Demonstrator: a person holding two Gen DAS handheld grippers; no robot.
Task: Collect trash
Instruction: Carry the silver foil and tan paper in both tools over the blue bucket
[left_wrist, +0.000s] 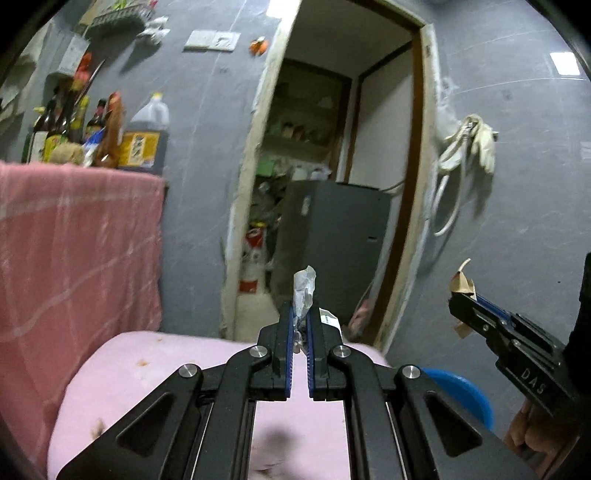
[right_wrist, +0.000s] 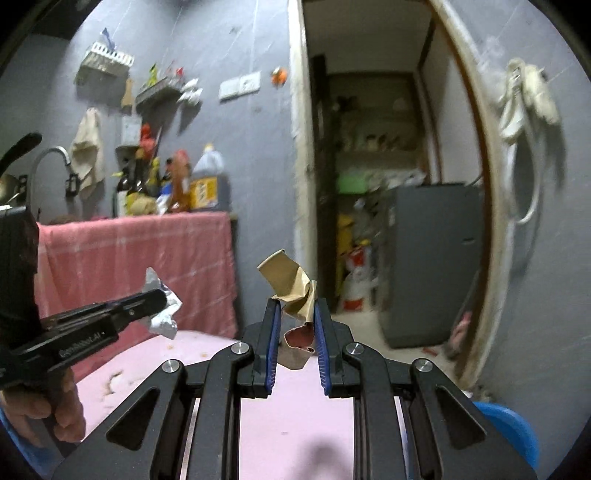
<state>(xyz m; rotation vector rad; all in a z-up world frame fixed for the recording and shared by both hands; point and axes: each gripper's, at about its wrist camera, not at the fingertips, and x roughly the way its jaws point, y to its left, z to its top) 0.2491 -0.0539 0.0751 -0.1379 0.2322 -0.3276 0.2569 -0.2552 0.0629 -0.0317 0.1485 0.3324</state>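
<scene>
A pale pink padded surface (left_wrist: 155, 373) with brown stains lies near, below both claws. Far left, a counter draped in a pink striped cloth (left_wrist: 74, 240) carries dark sauce bottles (left_wrist: 55, 129) and a large plastic jug of brown liquid with a yellow label (left_wrist: 146, 136). The wall is grey tile (left_wrist: 207, 147); an open doorway (left_wrist: 332, 166) in the middle shows a dark grey cabinet (left_wrist: 328, 251) and cluttered shelves beyond. A whitish cloth with a cord (left_wrist: 472, 144) hangs on the wall to the right. A blue plastic rim (left_wrist: 465, 391) shows near right.

The left gripper (left_wrist: 300, 314) is nearly closed, pinching a crumpled silver foil wrapper (left_wrist: 304, 291) that sticks up beyond its fingertips, clear of the pink surface. The right gripper (right_wrist: 295, 314) is narrowed onto a crumpled brown paper scrap (right_wrist: 291, 291), which rises above the tips and curls down between the blue pads (right_wrist: 320, 332).
</scene>
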